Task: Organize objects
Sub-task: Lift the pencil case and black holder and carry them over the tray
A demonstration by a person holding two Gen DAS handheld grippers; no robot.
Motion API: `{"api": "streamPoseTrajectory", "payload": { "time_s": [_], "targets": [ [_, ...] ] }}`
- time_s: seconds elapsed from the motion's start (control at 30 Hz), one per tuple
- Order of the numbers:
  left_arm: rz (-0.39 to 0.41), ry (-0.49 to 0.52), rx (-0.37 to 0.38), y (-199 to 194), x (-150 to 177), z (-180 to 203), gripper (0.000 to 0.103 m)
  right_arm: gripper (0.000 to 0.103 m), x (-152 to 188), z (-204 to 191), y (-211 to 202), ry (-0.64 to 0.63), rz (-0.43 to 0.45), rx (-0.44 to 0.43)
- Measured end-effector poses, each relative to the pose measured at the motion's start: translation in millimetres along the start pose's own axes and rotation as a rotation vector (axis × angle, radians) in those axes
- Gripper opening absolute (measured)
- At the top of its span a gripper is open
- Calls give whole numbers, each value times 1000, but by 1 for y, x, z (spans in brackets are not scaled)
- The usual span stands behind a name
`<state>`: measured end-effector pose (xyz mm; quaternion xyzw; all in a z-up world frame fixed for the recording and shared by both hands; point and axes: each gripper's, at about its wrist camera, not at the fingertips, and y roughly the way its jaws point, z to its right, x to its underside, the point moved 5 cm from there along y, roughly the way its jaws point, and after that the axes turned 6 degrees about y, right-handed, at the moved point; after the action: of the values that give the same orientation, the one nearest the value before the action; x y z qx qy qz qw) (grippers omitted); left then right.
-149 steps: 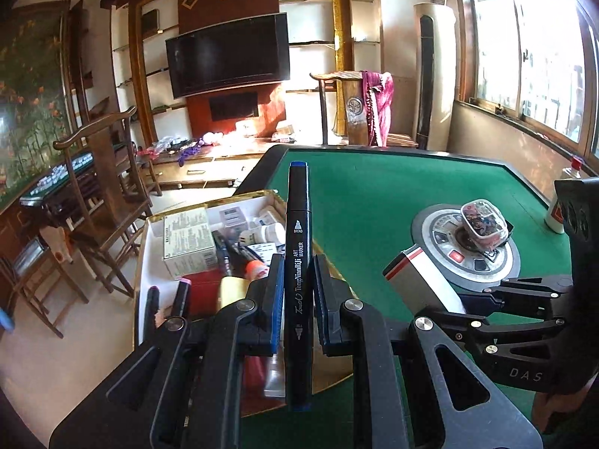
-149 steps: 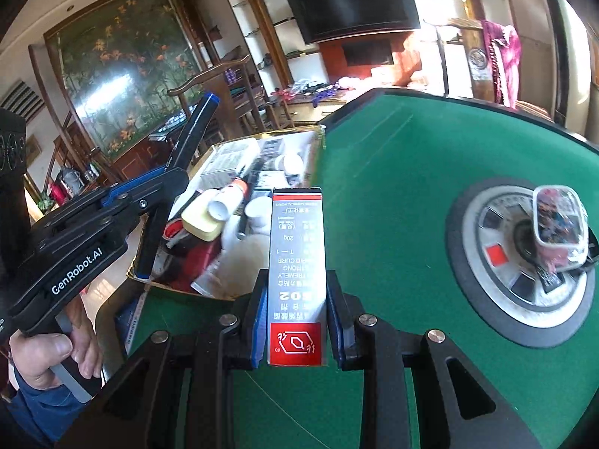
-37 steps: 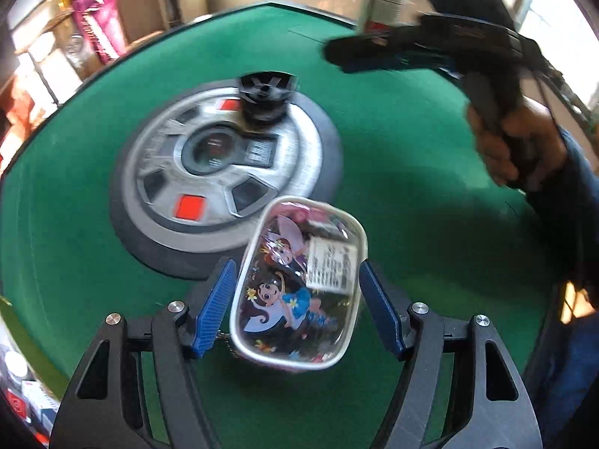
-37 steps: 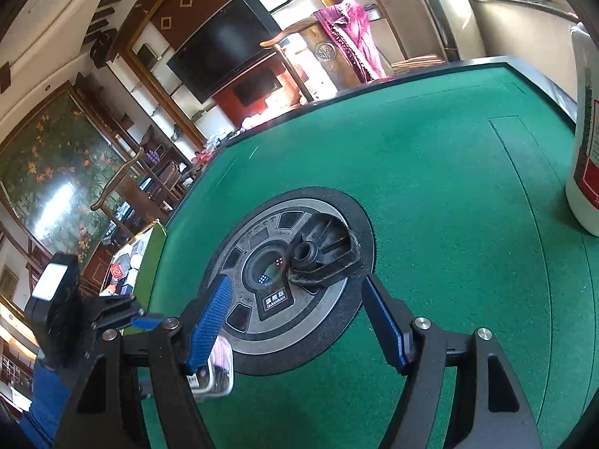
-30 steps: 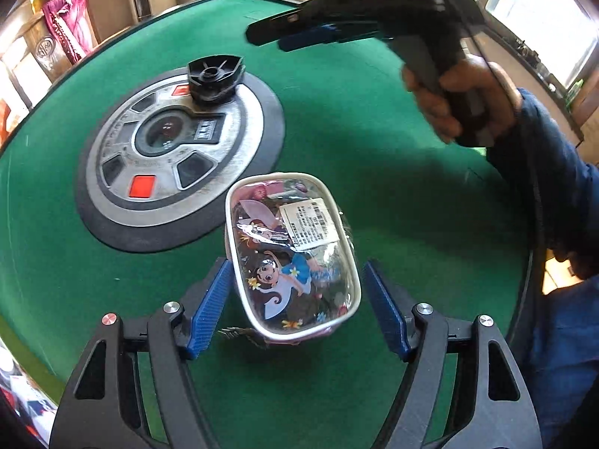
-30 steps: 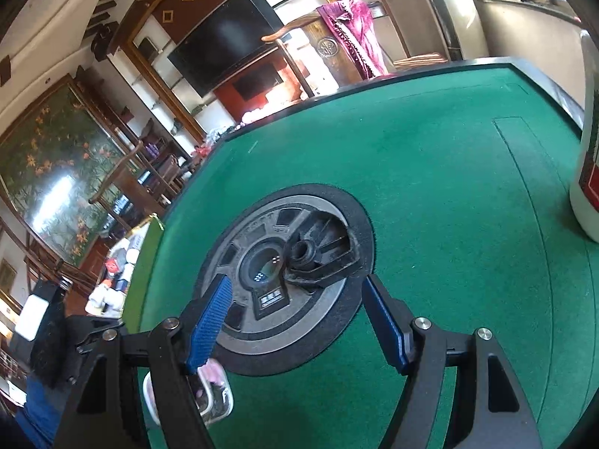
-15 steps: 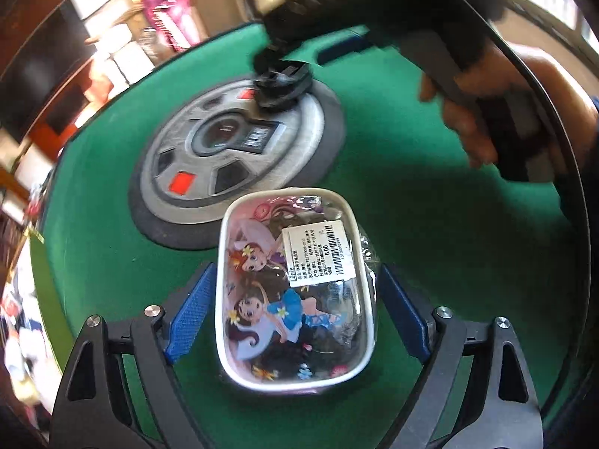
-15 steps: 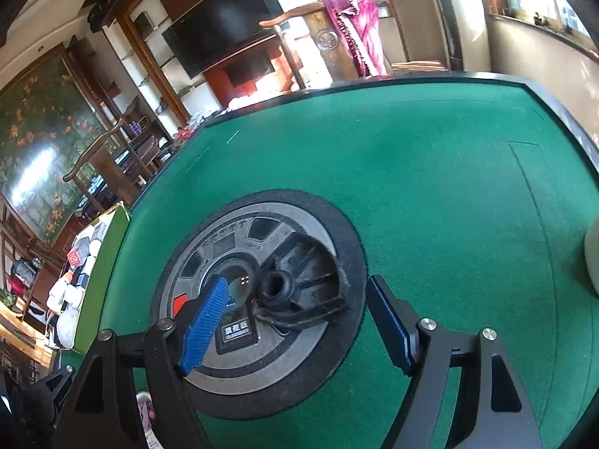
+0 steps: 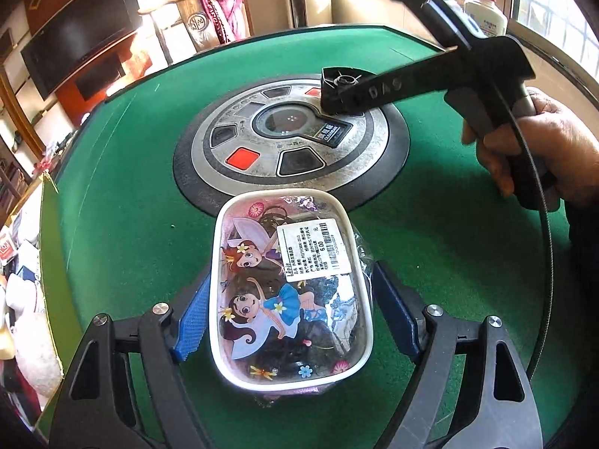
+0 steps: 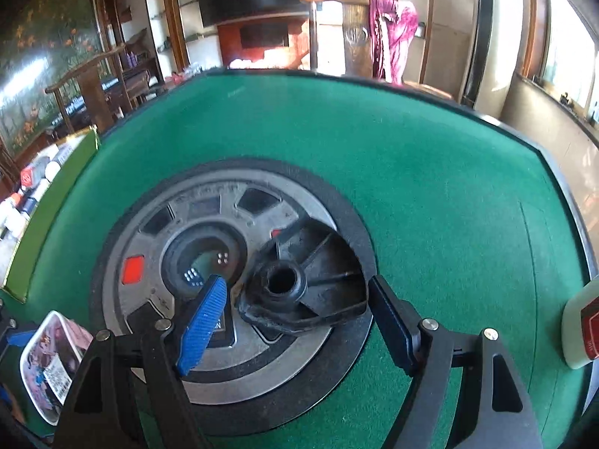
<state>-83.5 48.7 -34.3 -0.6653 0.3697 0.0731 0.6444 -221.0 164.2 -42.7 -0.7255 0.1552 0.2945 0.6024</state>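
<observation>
The left tool (image 9: 289, 293) is hanging over the green bench (image 9: 123, 202), on the near side of the round silver hub (image 9: 239, 127) set in the bench's middle. Its jaws have just been opening and are now standing released, the blue pads (image 9: 192, 316) sitting just beside the long walls of the cartoon-printed case (image 9: 262, 299) without pressing them. The case is lying flat on the felt between them, its far end reaching the hub's dark outer ring and its price label facing up. The right tool (image 10: 297, 288), carried by a hand (image 9: 539, 149) to the right of the hub, is pointing down over the hub. Its jaws have just been narrowing a little yet are gripping nothing, straddling the black ribbed plastic piece (image 10: 322, 292) that is resting on the hub's right part, near its rim. A white bottle (image 10: 580, 329) is standing well to the right of the hub.
</observation>
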Motion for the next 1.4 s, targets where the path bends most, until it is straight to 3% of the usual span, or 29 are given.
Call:
{"api": "streamPoseTrajectory", "payload": {
  "time_s": [0.17,0.53,1.4],
  "targets": [
    [19,-12,11,-3,1,-2,80,70,2,4,-11,11,44,33],
    [97,-76,-28,-32,3,-15,80,70,7,1,-40,66,115,-24],
    [279,-185,-188,-131,44,-87,80,70,28,-116,-122,40,244,-224]
  ]
}}
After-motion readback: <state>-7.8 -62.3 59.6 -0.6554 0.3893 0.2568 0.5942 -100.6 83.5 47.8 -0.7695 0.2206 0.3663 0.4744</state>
